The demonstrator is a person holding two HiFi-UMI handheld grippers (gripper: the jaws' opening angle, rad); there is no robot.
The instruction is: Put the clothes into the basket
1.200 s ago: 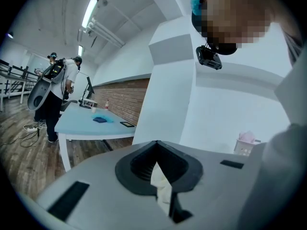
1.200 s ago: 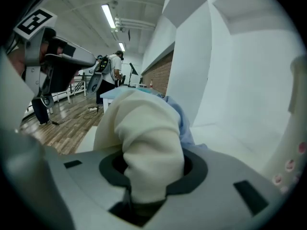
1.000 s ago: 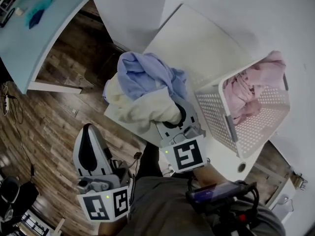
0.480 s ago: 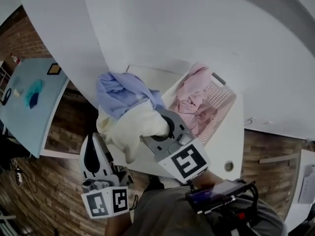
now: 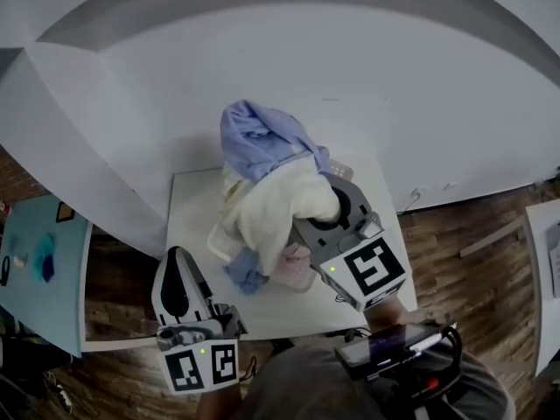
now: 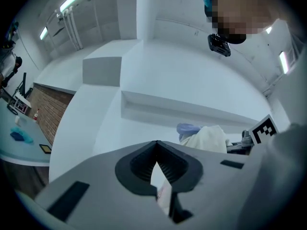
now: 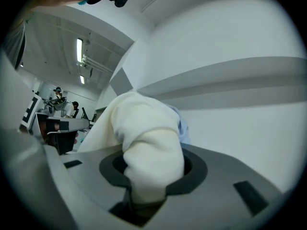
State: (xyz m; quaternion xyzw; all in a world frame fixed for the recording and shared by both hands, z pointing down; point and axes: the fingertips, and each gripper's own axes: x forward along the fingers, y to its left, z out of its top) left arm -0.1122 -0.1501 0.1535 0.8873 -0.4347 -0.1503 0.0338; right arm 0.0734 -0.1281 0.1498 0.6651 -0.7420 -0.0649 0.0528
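My right gripper [image 5: 325, 206] is shut on a cream garment [image 5: 276, 204], which hangs in a thick fold from its jaws [image 7: 148, 176]. A lavender-blue garment [image 5: 258, 138] drapes over the top of the cream one, and a blue end dangles below. The bundle hangs over the white basket [image 5: 302, 278], which it mostly hides; a bit of pink clothing [image 5: 296, 255] shows inside. My left gripper [image 5: 178, 257] is low at the left, near the table's front edge, its jaws shut [image 6: 156, 145] with nothing between them.
The basket stands on a white table [image 5: 197, 204] against a curved white wall. A pale blue table [image 5: 44, 274] with small items is at the far left. Wooden floor [image 5: 472, 252] lies to the right.
Both grippers have risen. The right one has carried the cream and lavender bundle from beside the basket to over it, so the basket and pink clothes are now largely covered.
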